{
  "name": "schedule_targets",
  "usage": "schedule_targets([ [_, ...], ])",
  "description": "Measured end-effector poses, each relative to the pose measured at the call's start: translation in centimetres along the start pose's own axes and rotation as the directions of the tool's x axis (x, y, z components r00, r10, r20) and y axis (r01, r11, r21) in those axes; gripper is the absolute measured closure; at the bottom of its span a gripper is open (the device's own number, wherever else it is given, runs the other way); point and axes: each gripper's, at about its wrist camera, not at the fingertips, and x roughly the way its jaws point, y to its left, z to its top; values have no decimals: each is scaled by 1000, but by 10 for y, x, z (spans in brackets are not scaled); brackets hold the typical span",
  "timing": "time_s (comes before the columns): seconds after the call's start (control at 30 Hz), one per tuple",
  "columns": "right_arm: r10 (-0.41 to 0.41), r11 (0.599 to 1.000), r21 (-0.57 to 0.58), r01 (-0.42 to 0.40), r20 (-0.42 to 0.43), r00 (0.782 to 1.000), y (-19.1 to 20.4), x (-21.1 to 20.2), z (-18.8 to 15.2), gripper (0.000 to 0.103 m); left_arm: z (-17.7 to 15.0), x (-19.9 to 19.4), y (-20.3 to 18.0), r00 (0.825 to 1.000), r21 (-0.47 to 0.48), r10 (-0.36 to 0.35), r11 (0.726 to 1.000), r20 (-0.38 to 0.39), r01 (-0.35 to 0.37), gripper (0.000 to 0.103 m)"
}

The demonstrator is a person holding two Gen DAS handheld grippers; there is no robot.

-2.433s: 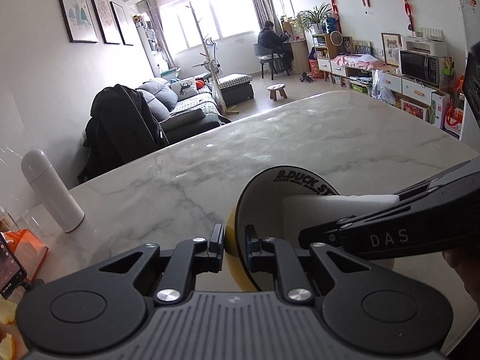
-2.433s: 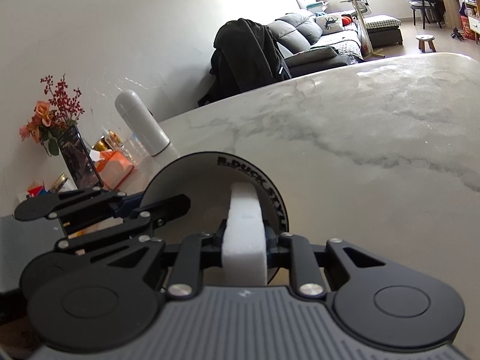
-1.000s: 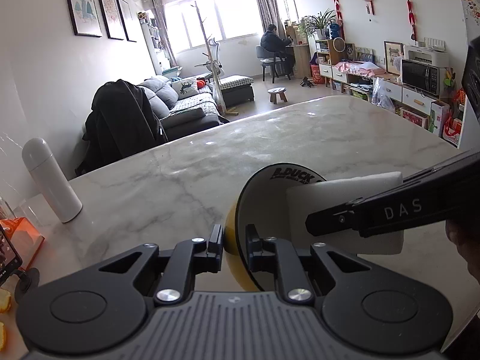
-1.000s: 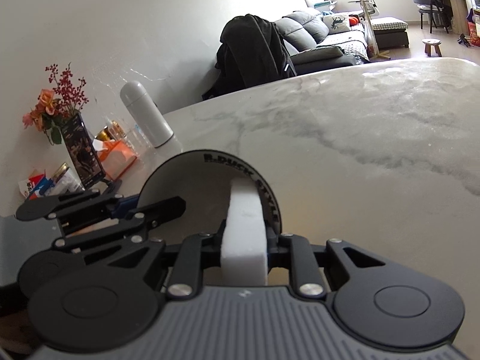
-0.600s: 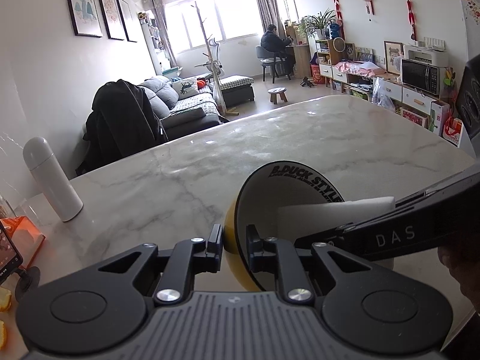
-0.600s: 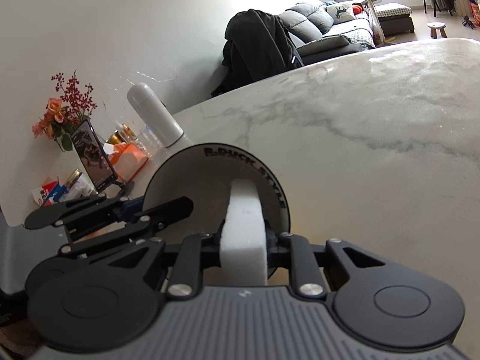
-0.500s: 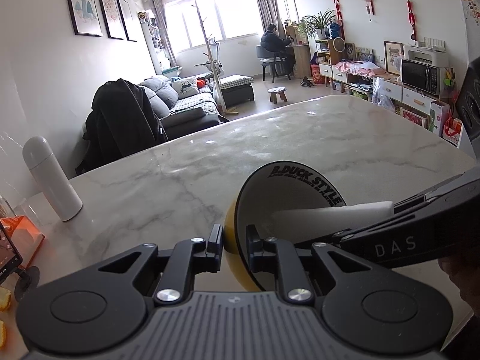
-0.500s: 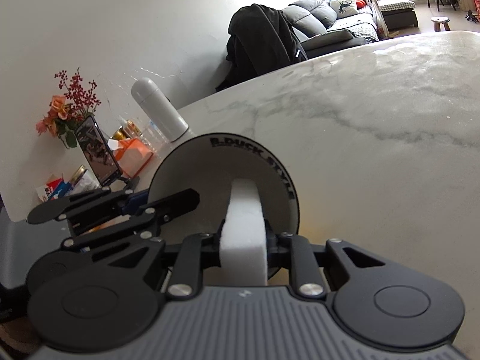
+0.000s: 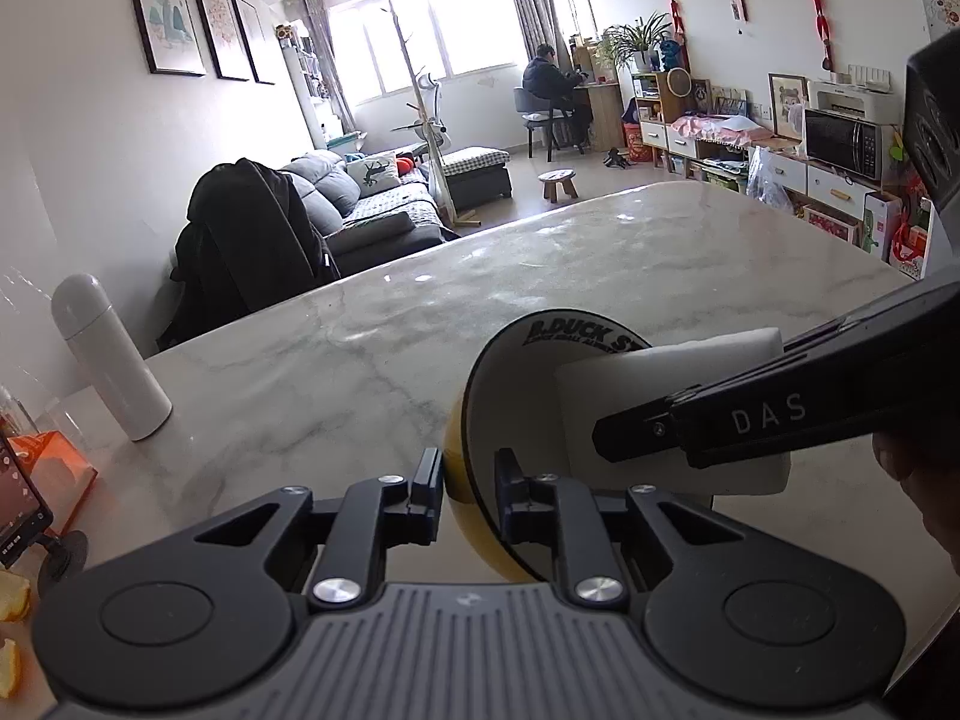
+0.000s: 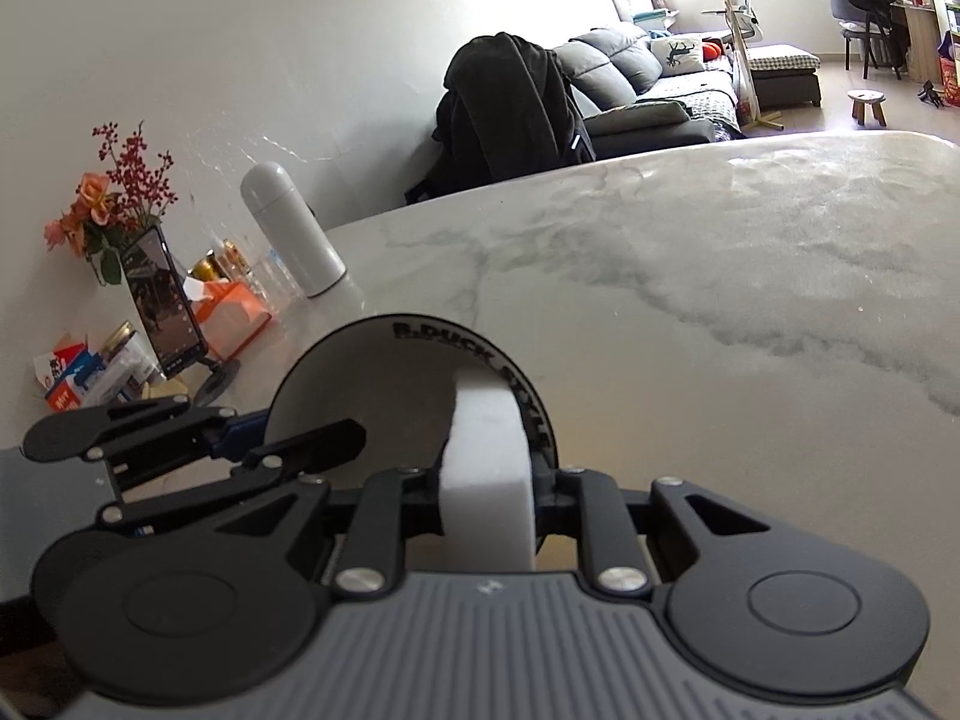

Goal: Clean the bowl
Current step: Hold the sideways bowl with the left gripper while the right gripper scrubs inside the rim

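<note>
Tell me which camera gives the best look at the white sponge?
The left wrist view: the sponge shows its broad flat face, lying against the inside of the tilted bowl. The right wrist view shows only the sponge's narrow edge, squeezed between that gripper's fingers.

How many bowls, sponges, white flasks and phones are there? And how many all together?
bowl: 1
sponge: 1
white flask: 1
phone: 1
Total: 4
</note>
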Motion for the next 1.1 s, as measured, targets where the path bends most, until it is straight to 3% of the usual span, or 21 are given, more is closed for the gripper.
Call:
schedule_targets([
  [0.43,55,998,-19,-56,-46,997,8,7,-13,82,-1,-2,5,999,-2,-19,1000,-42,19,82],
  [0.53,57,998,-28,-59,-57,997,10,8,-16,82,9,-4,8,1000,1,-13,1000,-11,13,75],
  [0.8,65,998,-19,-67,-70,995,7,11,-20,82,31,7,-8,999,101,-47,994,16,45,74],
  [1.1,71,997,-16,-72,-69,995,7,12,-21,82,37,34,-10,998,112,-70,991,9,68,78],
])
